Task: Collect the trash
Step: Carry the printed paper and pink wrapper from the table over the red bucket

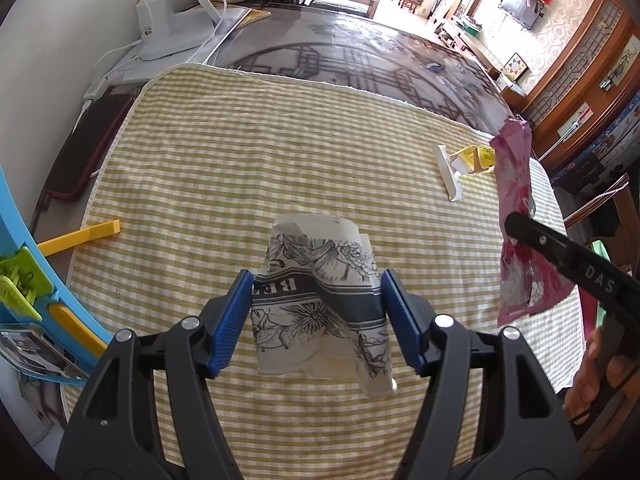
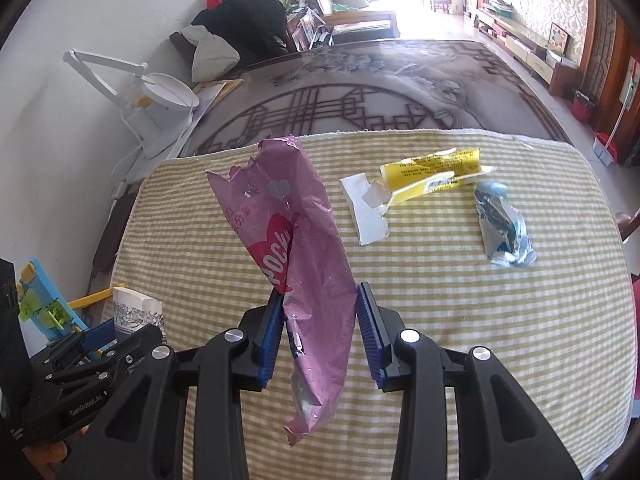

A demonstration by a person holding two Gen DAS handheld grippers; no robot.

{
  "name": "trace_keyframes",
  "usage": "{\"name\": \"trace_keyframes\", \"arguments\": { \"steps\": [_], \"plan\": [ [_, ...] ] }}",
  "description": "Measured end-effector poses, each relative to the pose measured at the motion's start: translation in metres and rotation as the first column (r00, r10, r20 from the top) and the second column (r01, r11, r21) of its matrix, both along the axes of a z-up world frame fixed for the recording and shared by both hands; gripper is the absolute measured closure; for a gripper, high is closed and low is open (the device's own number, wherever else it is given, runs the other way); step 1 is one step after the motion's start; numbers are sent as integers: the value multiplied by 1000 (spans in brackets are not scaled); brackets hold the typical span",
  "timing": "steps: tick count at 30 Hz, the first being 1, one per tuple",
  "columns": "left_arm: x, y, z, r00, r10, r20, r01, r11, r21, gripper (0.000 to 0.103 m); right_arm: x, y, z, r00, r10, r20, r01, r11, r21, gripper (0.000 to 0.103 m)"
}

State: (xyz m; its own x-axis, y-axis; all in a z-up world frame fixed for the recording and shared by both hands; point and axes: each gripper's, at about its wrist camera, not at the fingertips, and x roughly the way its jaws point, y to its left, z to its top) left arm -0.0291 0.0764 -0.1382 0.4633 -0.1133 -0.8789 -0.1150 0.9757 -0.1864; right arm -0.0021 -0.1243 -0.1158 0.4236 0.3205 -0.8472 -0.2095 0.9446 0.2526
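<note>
My left gripper (image 1: 318,320) is shut on a crushed paper cup (image 1: 320,304) with black flower print, held above the yellow checked cloth (image 1: 248,152). My right gripper (image 2: 320,332) is shut on a pink Pocky wrapper (image 2: 296,248), which stands up between the blue pads. The wrapper also shows at the right of the left wrist view (image 1: 520,216). The cup shows at the lower left of the right wrist view (image 2: 136,312). A torn yellow and white box (image 2: 416,188) and a crumpled blue-silver wrapper (image 2: 502,228) lie on the cloth, far right.
A white desk lamp (image 2: 156,96) stands at the back left by the wall. A blue plastic organiser (image 1: 36,272) with a yellow stick (image 1: 80,236) sits at the left edge. A dark red case (image 1: 88,144) lies beside the cloth. The patterned tabletop (image 2: 360,92) extends beyond.
</note>
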Motion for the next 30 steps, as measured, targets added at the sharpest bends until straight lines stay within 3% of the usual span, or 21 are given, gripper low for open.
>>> {"name": "trace_keyframes", "arguments": {
  "steps": [16, 30],
  "plan": [
    [10, -31, 15, 996, -76, 39, 76, 997, 3, 40, -15, -15, 21, 998, -19, 68, 21, 999, -24, 68],
    [23, -96, 29, 977, -198, 79, 197, 980, 13, 40, -28, -87, 40, 980, -161, 117, 162, 987, -1, 67]
  ]
}}
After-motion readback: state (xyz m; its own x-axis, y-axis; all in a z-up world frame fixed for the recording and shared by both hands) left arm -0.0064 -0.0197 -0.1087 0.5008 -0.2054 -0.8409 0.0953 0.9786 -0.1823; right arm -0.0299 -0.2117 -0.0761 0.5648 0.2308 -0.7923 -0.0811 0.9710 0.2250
